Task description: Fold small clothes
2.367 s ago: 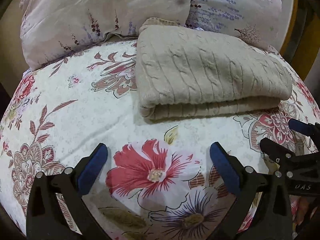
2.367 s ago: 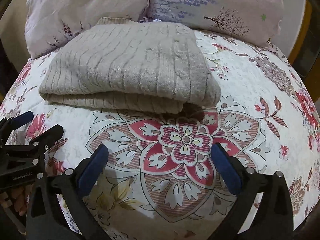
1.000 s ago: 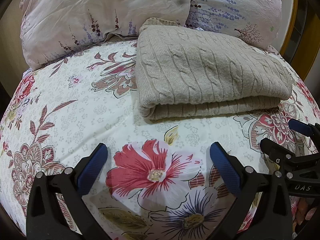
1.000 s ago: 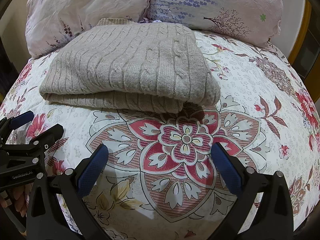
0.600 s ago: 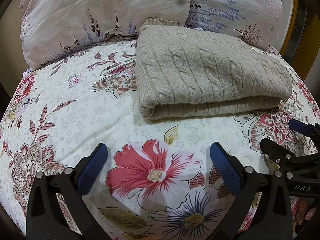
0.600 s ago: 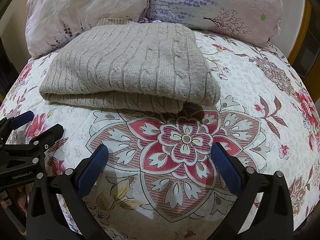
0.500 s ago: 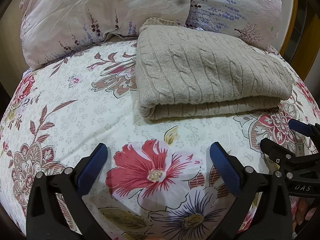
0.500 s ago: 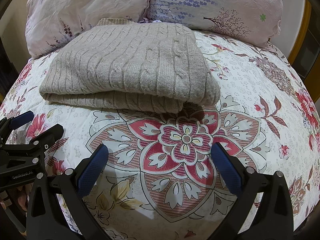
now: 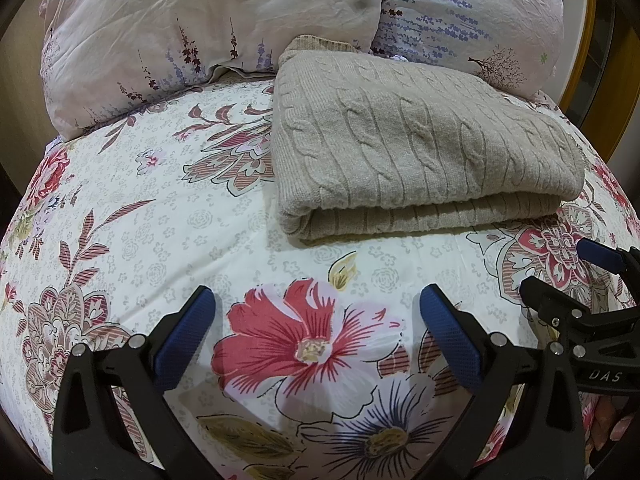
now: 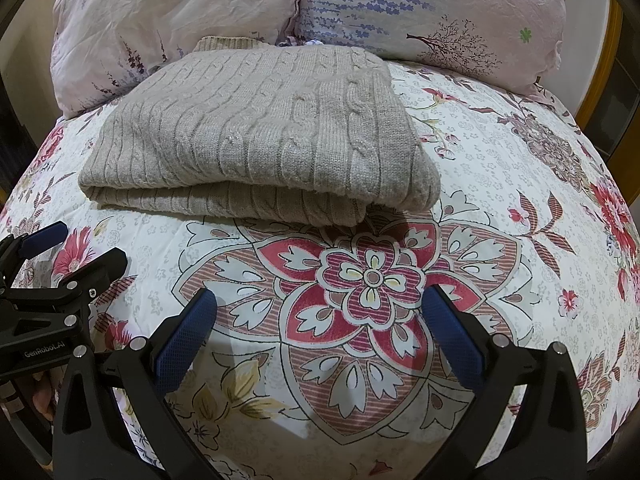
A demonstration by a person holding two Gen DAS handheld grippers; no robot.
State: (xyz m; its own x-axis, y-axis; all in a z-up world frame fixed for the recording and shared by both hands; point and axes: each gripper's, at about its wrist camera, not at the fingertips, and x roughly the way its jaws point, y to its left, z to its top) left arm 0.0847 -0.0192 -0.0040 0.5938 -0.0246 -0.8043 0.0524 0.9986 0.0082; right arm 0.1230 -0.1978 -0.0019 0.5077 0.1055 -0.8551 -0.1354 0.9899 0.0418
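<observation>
Trouble from here would most likely come from touching the sweater [image 9: 420, 152] again. It lies as a folded beige cable-knit rectangle on the bed [image 9: 160, 216], its far edge up against the pillows and its thick near fold facing both tools, so by my reading the folding looks finished or close to it. Knit this bulky is springy: a nudge at the near fold could make the top layer slide off the lower one, and a pinch that catches only the upper layer would peel the fold open when lifted. On the sweater's near right corner, in the right wrist view, the upper layer overhangs the lower one slightly, and that is the spot I would expect to splay first. The flowered sheet under the sweater is loose cloth too, so a low reach might bunch it and drag the pile askew.

The left hand-held gripper [image 9: 316, 320] has its jaws spread wide and holds nothing, hovering over the sheet on the near side of the sweater, apart from it. The right hand-held gripper [image 10: 320, 320] is likewise spread and empty, also on the sweater's near side and not touching it. Each tool shows at the edge of the other's view, so they sit side by side.

Count: one sweater; two pillows beyond it, the left pillow [image 9: 208, 20] and the right pillow [image 9: 472, 12]; two hand-held grippers; one bed. No other garment is in view.
</observation>
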